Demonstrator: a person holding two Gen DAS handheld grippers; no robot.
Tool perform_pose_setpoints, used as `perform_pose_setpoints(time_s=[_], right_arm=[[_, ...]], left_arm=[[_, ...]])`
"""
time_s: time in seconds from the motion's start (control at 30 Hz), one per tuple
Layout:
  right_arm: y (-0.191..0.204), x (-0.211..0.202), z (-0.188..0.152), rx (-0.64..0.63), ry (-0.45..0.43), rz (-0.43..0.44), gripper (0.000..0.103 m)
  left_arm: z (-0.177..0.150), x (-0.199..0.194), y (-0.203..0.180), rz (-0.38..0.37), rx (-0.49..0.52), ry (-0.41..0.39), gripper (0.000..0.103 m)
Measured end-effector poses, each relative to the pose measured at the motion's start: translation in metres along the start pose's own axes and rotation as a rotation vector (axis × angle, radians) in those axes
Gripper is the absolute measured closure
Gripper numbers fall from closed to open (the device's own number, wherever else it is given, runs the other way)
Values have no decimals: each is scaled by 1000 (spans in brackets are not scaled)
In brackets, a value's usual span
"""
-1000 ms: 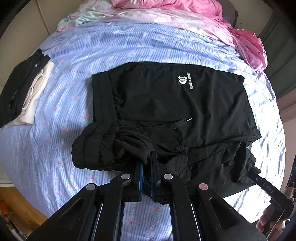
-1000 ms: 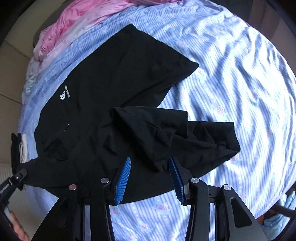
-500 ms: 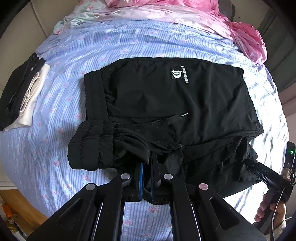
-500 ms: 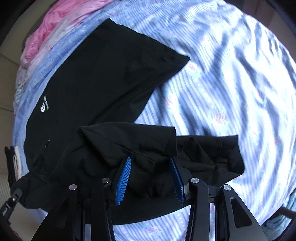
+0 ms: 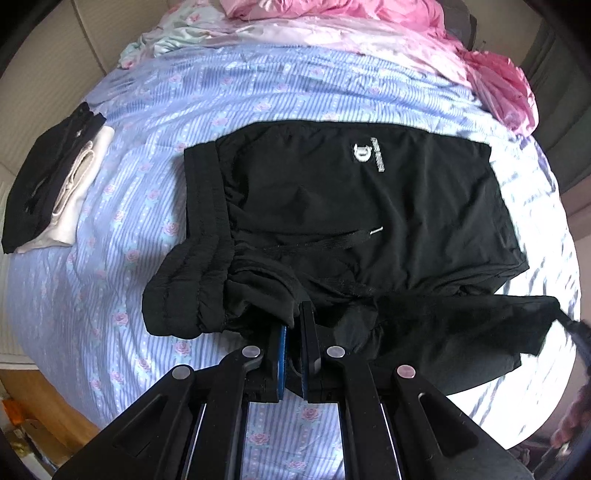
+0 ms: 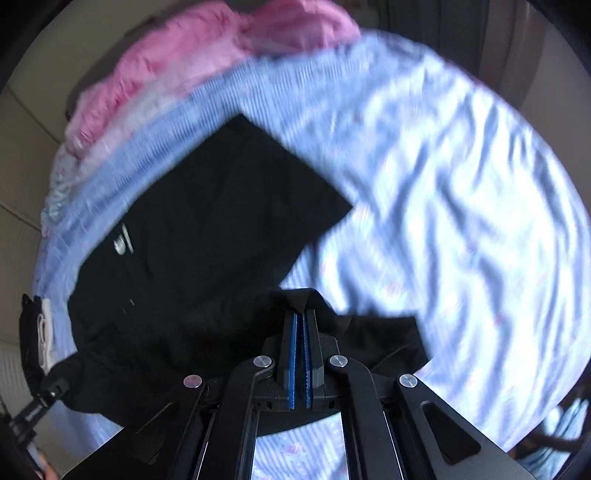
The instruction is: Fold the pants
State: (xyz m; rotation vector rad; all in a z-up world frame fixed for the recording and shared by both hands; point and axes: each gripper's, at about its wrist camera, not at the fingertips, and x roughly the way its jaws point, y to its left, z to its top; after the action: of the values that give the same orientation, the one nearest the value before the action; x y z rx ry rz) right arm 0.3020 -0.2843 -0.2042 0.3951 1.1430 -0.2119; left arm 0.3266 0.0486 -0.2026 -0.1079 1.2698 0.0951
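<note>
Two grippers pinch black pants (image 5: 369,206) spread on a striped bedsheet (image 5: 122,258). Left gripper (image 5: 292,328) clamps the waistband side; right gripper (image 6: 300,325), blurred, seems closed on the hem. Lift both evenly and keep edges aligned.

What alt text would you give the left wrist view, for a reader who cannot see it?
The left hand-held gripper is shut on a bunched fold of the black pants, which lie on a bed with a blue floral sheet. A small stack of folded clothes sits at the left, and a pink blanket at the far end.
</note>
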Motion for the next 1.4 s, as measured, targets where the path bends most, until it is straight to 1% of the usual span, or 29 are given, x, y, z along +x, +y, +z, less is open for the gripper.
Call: perform_pose_setpoints(time_s=[0.1,0.27,0.4,0.43,0.53,0.63,0.73,0.93,1.0,1.13,1.2,1.3,1.33,1.37,1.4], right_arm=[[6,-29,26,-16,-89,3,100],[27,-67,73,-35,-247,9,100],[52,-80,105,-66,-346,14,100],[59,-78,116,-79,-362,10,100],[77,-65,132,-113,-380,0,100],[90,-38,152,-136,-366,-12,100],[100,-2,175,-141,-331,-40,100],[119,45,206,-190,-307,-118,100],[125,59,214,-208,-302,-142,100],[137,91,224,-238,-268,-189,100],[141,107,226,-250,-251,-220,100],[141,123,225,-244,-230,-246,100],[139,127,225,-235,-223,-250,100],[139,131,223,-234,-211,-247,100],[141,134,220,-244,-201,-247,99]], left_arm=[[9,-17,1,-6,-26,-52,95],[35,-53,8,-19,-79,-171,95],[62,-56,14,-28,-102,-195,95],[72,-52,17,-26,-108,-195,96],[93,-37,20,-16,-119,-187,96],[119,-15,21,-5,-113,-162,96],[143,11,20,44,-89,-138,96],[169,50,23,134,-42,-106,96],[177,66,26,152,-35,-84,96],[187,97,34,147,-60,-23,95],[191,108,35,146,-57,-13,95],[195,117,32,144,-23,-19,92],[196,117,31,138,-5,-22,86],[198,117,30,126,5,-24,75],[198,114,31,107,6,-28,69]])
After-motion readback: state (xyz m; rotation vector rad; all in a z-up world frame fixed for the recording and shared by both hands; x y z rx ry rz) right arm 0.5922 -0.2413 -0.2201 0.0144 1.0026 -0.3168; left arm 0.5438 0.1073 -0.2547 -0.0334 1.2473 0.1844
